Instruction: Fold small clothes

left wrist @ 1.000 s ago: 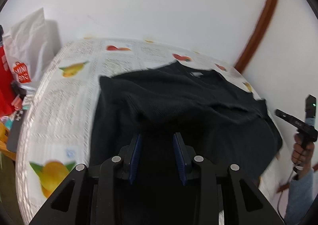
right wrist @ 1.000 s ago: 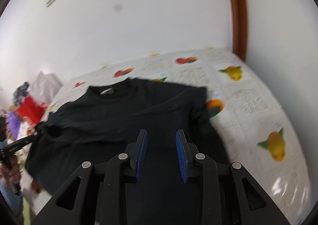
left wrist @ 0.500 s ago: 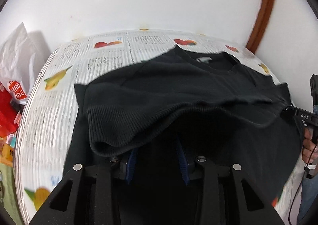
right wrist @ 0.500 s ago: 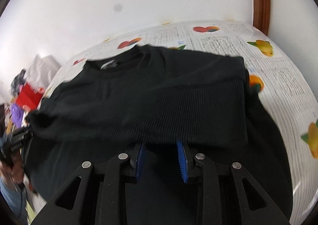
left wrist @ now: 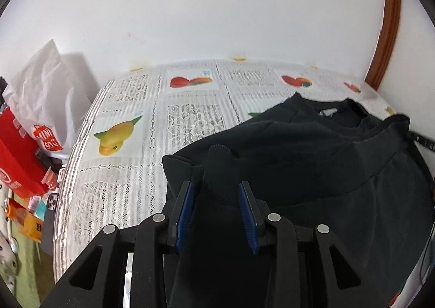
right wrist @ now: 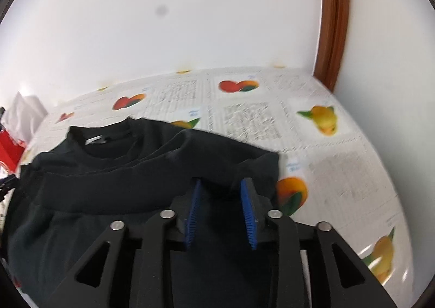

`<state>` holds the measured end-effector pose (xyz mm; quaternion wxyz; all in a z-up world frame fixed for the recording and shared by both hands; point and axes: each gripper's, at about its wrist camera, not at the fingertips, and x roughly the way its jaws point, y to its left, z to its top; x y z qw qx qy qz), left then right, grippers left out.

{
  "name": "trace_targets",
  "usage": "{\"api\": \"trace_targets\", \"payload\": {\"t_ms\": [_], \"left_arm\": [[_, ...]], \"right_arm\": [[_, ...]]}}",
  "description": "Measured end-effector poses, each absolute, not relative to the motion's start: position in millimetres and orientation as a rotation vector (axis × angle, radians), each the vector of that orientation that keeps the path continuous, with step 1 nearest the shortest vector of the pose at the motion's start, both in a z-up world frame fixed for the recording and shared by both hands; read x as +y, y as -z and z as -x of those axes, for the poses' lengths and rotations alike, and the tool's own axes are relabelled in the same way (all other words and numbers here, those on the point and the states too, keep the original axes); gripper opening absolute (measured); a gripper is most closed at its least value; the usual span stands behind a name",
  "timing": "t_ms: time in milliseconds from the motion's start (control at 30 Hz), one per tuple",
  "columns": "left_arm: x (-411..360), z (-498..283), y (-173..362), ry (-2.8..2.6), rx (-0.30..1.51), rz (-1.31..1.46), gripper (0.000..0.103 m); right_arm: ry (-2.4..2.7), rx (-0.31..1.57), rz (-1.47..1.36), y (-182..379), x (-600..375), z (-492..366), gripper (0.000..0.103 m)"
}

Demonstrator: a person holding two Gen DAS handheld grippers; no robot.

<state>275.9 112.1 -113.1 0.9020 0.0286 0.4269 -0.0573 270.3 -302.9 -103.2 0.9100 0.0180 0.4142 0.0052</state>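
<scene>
A black sweater (left wrist: 299,150) (right wrist: 136,172) lies on the fruit-print tablecloth (left wrist: 130,172) (right wrist: 339,172), collar towards the wall. Its ribbed hem is folded up to just short of the collar. My left gripper (left wrist: 216,188) is shut on a bunched left corner of that hem, which sticks up between the blue pads. At the right corner my right gripper (right wrist: 221,184) is opening its jaws. The hem edge still lies between them, slack on the fold. Each gripper shows as a dark tip at the edge of the other's view.
Left of the table stand a white shopping bag (left wrist: 46,90) and a red box (left wrist: 16,161) among small clutter and a phone (left wrist: 53,202). A white wall runs close behind the table. A brown door frame (right wrist: 331,22) rises at the back right.
Both grippers carried the hem forward over the sweater's body and down near the collar. The lifted fold now rests on the cloth. The right jaws have widened slightly.
</scene>
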Motion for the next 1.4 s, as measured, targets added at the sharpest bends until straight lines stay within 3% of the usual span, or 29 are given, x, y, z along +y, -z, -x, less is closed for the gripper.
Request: {"api": "trace_targets", "payload": {"t_ms": [167, 333, 400, 433, 467, 667, 900, 1033, 1167, 1267, 1333, 1400], "left_arm": [[105, -289, 127, 0.135, 0.935, -0.102, 0.033], [109, -283, 121, 0.132, 0.906, -0.063, 0.01], [110, -273, 112, 0.145, 0.837, -0.049, 0.01], [111, -268, 104, 0.14, 0.793, -0.042, 0.009], [113, -264, 99, 0.13, 0.762, -0.03, 0.009], [116, -270, 97, 0.093, 0.751, 0.014, 0.009], [109, -289, 124, 0.055, 0.84, -0.016, 0.01], [115, -290, 125, 0.071, 0.885, 0.026, 0.011], [121, -279, 118, 0.112, 0.904, 0.062, 0.015], [127, -263, 115, 0.112, 0.917, 0.066, 0.016], [134, -248, 117, 0.105, 0.935, 0.057, 0.028], [141, -231, 120, 0.102, 0.948, 0.06, 0.034]], "right_arm": [[-0.05, 0.921, -0.039, 117, -307, -294, 0.041], [-0.075, 0.957, -0.025, 128, -304, -309, 0.041], [-0.083, 0.952, -0.02, 129, -304, -309, 0.03], [-0.095, 0.949, -0.015, 128, -303, -309, 0.019], [-0.107, 0.939, -0.01, 126, -303, -307, 0.016], [-0.169, 0.745, -0.146, 91, -331, -281, 0.014], [-0.054, 0.932, -0.095, 136, -329, -312, 0.014], [-0.045, 0.948, -0.071, 130, -326, -306, 0.021], [0.001, 0.92, -0.011, 115, -329, -277, 0.045], [0.021, 0.915, -0.033, 111, -340, -246, 0.048], [0.021, 0.938, -0.062, 114, -349, -225, 0.05], [0.013, 0.956, -0.081, 120, -355, -211, 0.052]]}}
